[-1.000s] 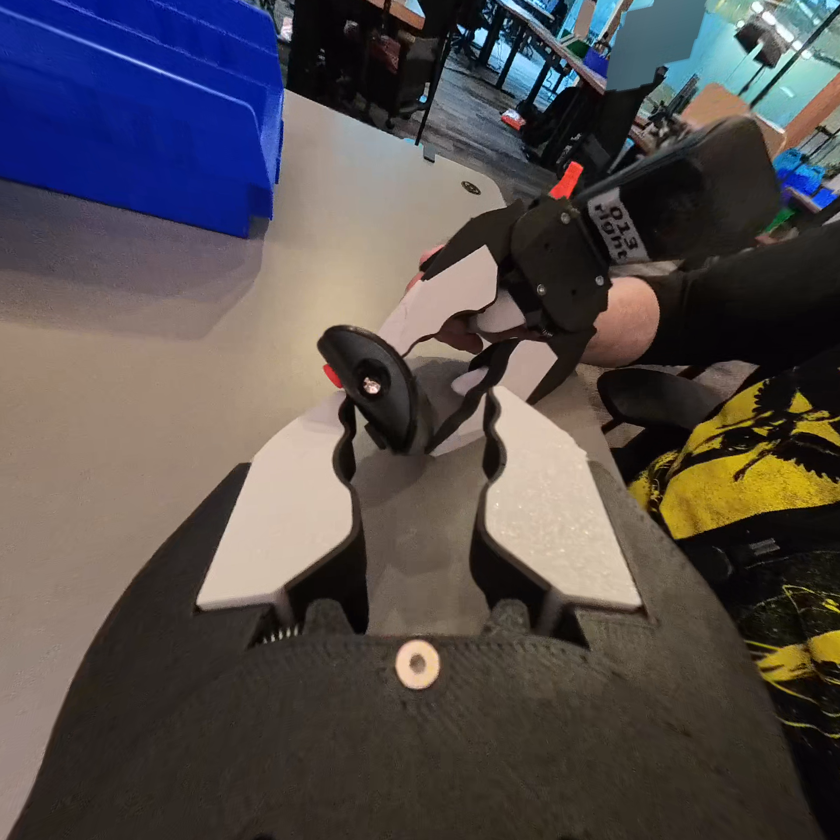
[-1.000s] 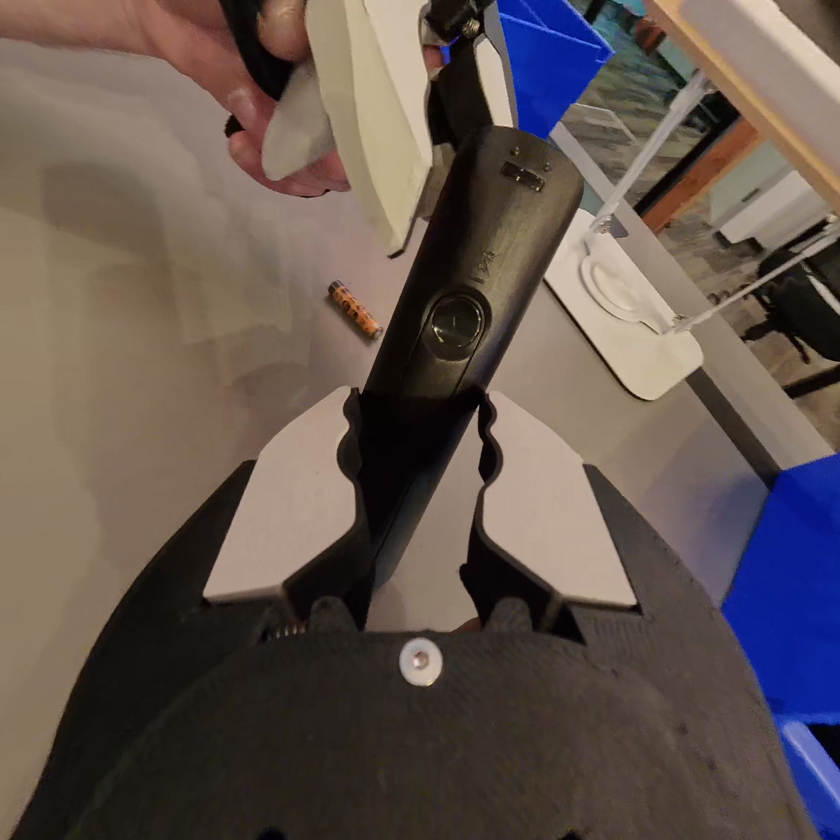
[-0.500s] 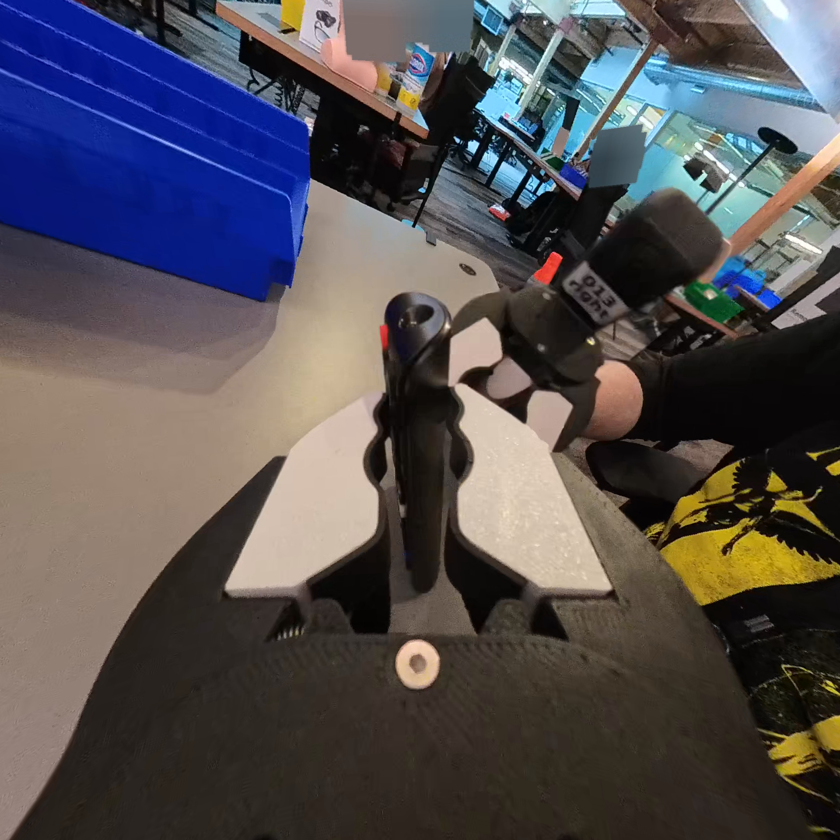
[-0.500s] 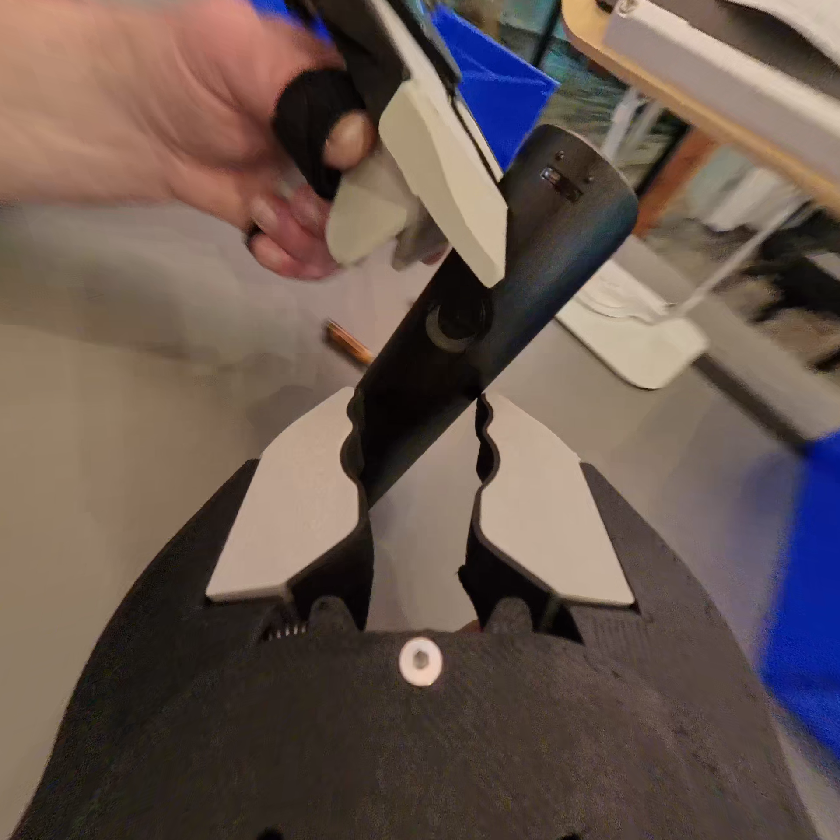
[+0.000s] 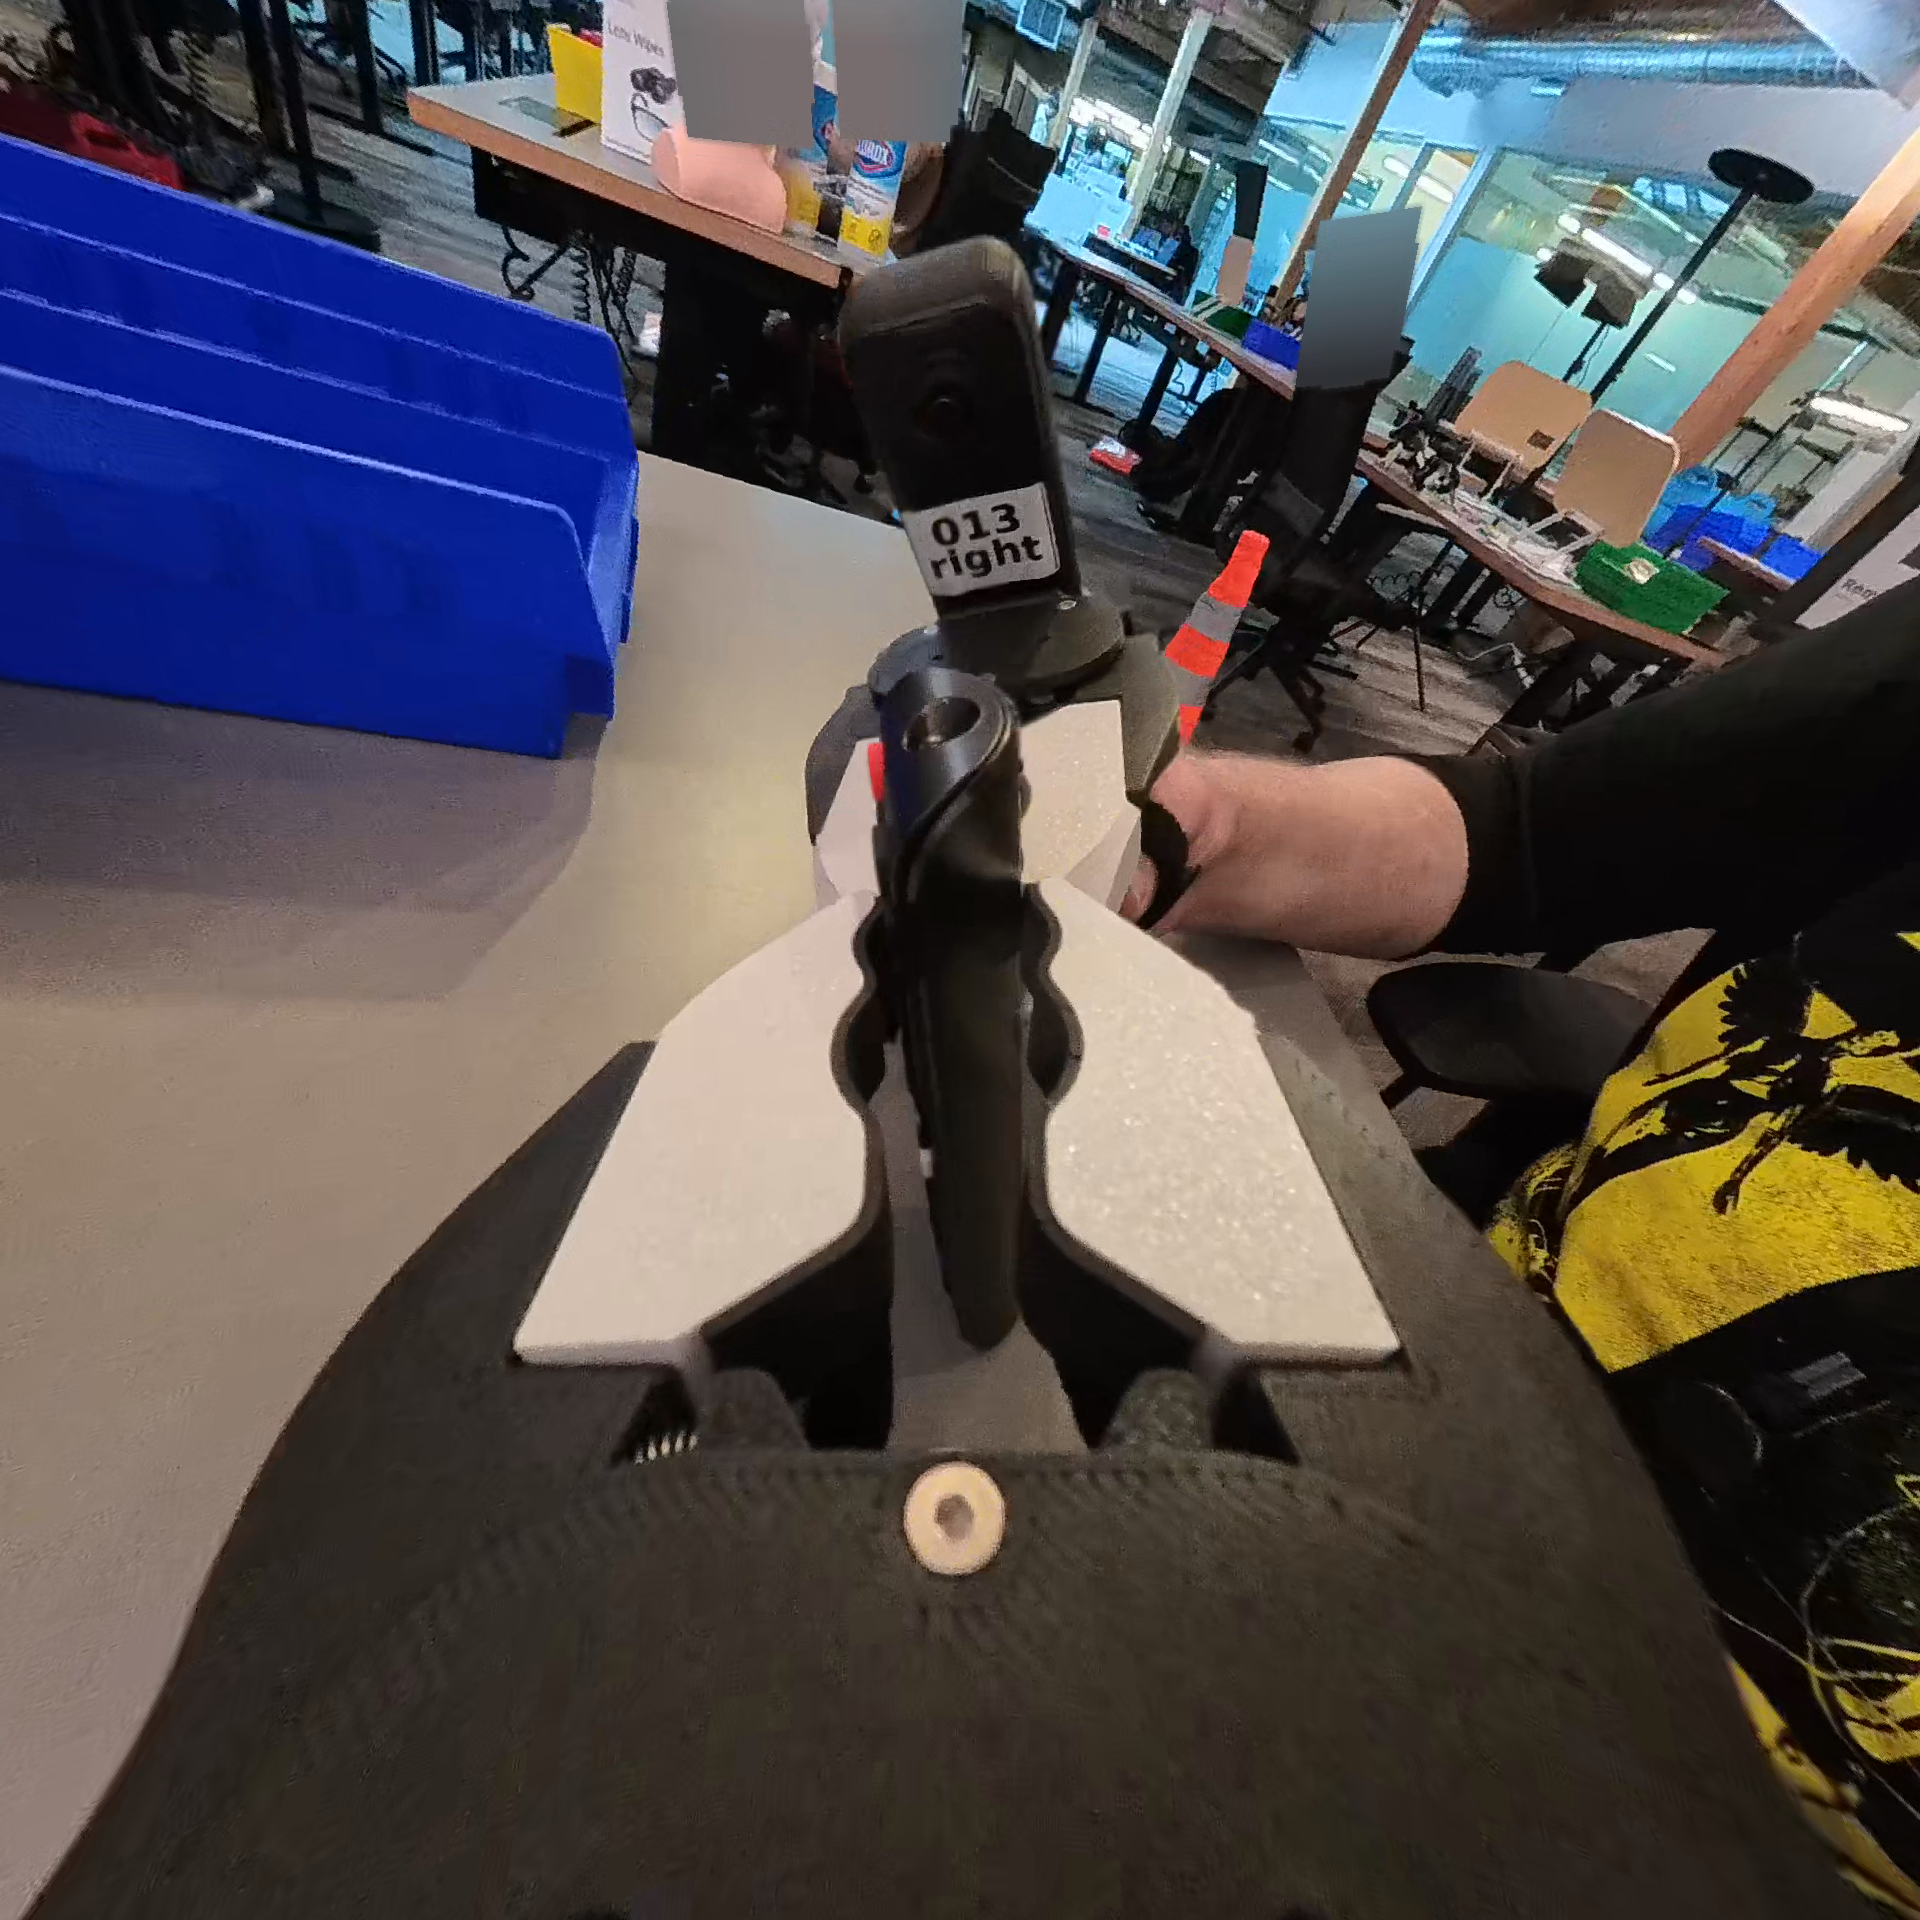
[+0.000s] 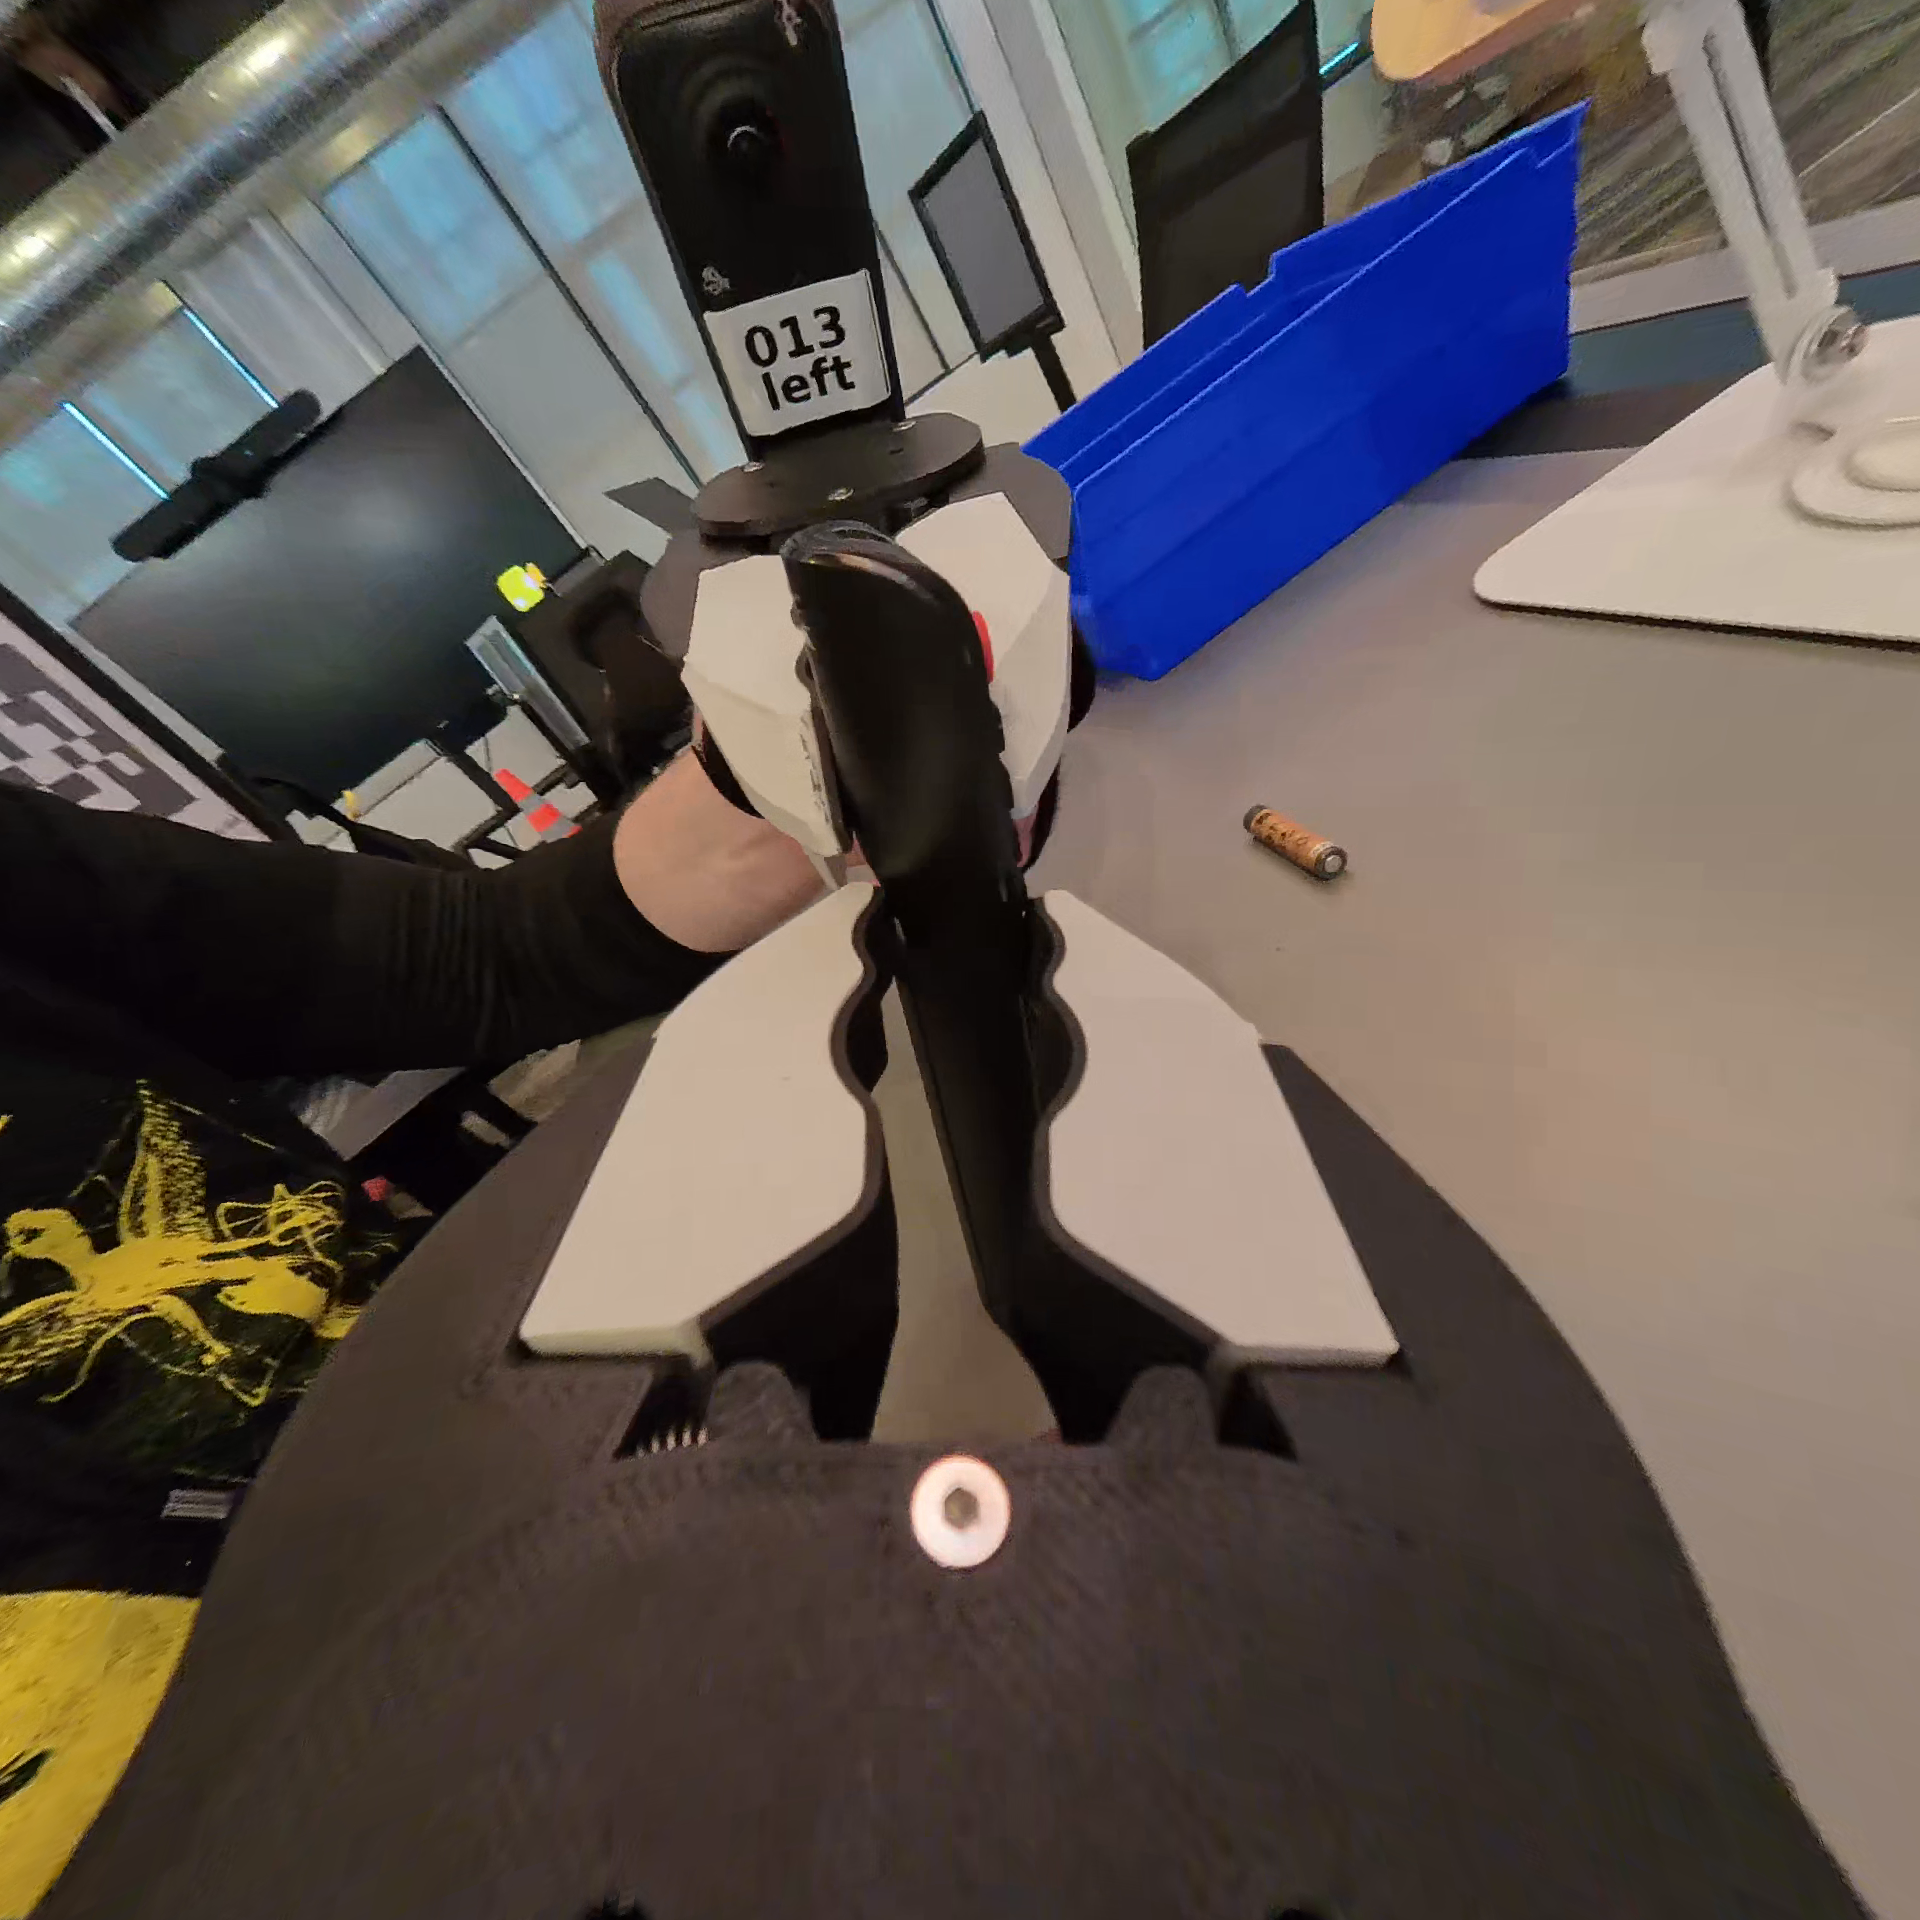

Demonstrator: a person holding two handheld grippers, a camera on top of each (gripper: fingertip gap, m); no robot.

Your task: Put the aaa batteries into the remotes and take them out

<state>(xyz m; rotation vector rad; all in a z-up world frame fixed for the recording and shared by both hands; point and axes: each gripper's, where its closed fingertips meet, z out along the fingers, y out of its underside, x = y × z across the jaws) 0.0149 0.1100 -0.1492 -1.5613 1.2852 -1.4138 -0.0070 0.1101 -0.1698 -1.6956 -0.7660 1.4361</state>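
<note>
Since 1 s ago the remote (image 5: 961, 1039) stands edge-on, both tools clamping it, white labels on their cameras

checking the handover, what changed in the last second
The left gripper, open beside the remote a second ago, has closed on it. The right gripper, loosely around it half a second ago, now pinches it too, and the remote has swung edge-on between them. The battery still lies on the table.
</note>
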